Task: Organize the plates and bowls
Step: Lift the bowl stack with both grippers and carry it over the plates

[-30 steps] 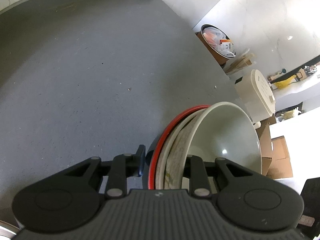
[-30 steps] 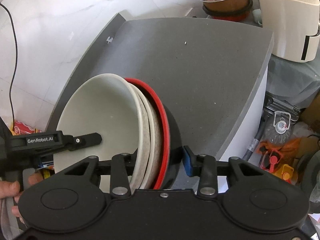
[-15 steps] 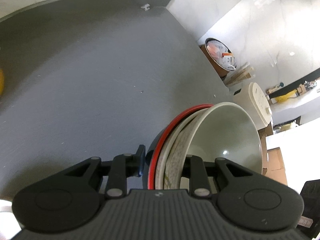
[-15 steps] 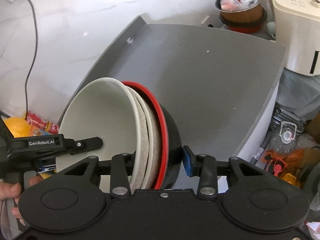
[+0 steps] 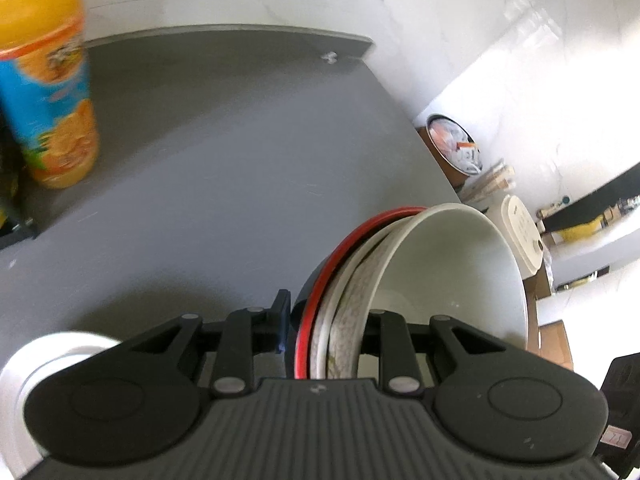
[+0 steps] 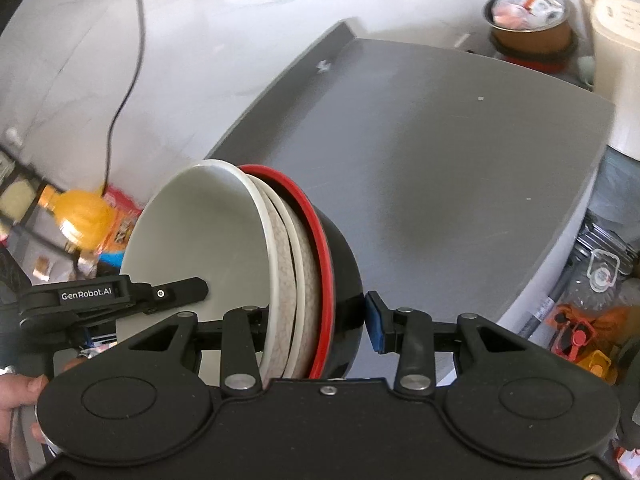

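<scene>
A stack of nested bowls hangs tilted on its side above the grey table [image 5: 220, 168]. A white bowl [image 5: 448, 276] lies innermost, speckled cream bowls come after it, and a black bowl with a red rim [image 5: 320, 284] is outermost. My left gripper [image 5: 330, 320] is shut across the stack's wall, one finger inside the white bowl. In the right wrist view my right gripper [image 6: 316, 322] clamps the same stack [image 6: 204, 236] from the opposite side, its blue pad [image 6: 375, 328] on the black bowl. The left gripper's finger [image 6: 180, 290] shows inside the white bowl.
An orange juice bottle [image 5: 48, 92] stands at the table's far left, beside a dark rack. A white round dish [image 5: 48, 360] sits under my left gripper. Off the table's far end are a pot of rubbish [image 6: 528, 28] and a cream appliance [image 6: 616, 44]. A hand [image 6: 16, 396] holds the left gripper.
Both grippers have carried the stack leftward over the table. The juice bottle and the white dish have come into view. The grip on the bowls is unchanged.
</scene>
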A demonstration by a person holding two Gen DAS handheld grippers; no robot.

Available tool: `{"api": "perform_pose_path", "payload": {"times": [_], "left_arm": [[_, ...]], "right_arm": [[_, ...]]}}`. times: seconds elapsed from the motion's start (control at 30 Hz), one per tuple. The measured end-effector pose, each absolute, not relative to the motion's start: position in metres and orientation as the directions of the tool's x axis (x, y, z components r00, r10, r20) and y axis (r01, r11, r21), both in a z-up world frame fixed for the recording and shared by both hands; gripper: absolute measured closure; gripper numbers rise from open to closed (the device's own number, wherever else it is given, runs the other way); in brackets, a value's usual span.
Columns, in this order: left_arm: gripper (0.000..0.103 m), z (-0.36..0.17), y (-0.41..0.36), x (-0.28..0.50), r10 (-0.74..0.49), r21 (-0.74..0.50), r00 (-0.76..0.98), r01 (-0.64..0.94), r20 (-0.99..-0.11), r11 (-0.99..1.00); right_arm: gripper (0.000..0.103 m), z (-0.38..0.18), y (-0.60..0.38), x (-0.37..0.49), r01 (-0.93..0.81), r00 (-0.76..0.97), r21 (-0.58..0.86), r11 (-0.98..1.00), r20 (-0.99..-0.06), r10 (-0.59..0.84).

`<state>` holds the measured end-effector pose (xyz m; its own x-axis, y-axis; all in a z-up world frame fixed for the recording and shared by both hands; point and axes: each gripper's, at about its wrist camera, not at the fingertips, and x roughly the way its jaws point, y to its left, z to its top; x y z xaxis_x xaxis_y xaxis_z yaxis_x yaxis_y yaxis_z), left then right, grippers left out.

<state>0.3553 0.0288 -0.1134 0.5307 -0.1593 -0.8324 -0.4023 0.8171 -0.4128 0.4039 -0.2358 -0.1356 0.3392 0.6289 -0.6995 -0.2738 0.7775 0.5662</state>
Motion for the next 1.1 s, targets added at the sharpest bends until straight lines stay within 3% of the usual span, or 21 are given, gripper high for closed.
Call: {"api": "perform_pose_path", "payload": {"times": [0.67,1.1], "left_arm": [[0.079,-0.085,0.098,0.251,-0.045,-0.417,0.573,-0.538,-0.819,0.733],[0.079,-0.1,0.131,0.193,-0.002,-0.405,0.532,-0.643,-0.847,0.65]], "right_arm": [[0.065,-0.11,-0.16,0.347,-0.446,0.24,0.565,0.694,-0.672,0.701],[0.065,-0.125,-0.113,0.323,-0.509,0.108,0.552,0.661,-0.72,0.685]]}}
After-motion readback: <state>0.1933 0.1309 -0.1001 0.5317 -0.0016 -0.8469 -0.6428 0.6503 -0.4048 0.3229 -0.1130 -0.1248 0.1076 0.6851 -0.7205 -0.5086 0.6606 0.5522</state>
